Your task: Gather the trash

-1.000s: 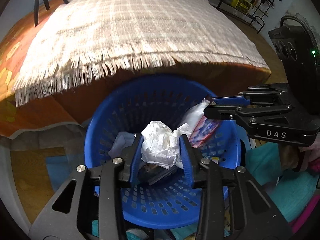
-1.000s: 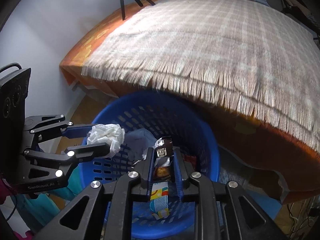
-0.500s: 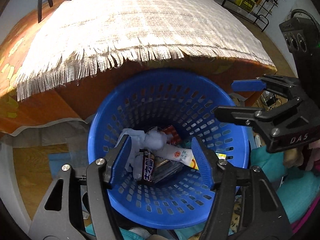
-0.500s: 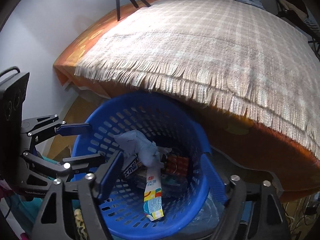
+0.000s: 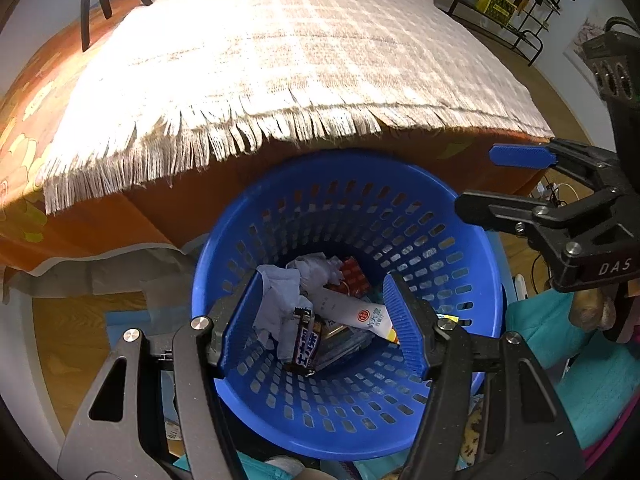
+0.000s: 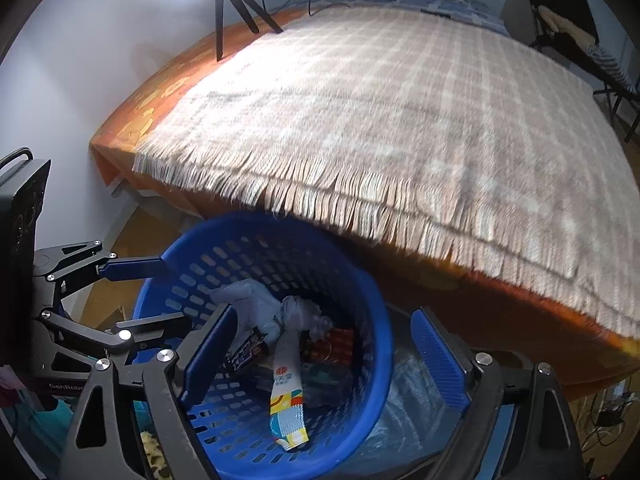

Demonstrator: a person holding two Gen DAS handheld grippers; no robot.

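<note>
Item: trash in blue perforated basket by the bed — crumpled tissue, candy-bar wrapper, tube. Light, soft, crushable; pinch anywhere. Left hand-held gripper and right hand-held gripper have just been opening, jaws empty.

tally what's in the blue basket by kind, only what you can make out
Crumpled tissue or cloth wads: 2
White tube: 1
Dark snack-bar wrapper: 1
Red packet: 1
Total: 5 distinguishable pieces in the basket; more flat wrappers lie under them, too hidden to count.
</note>
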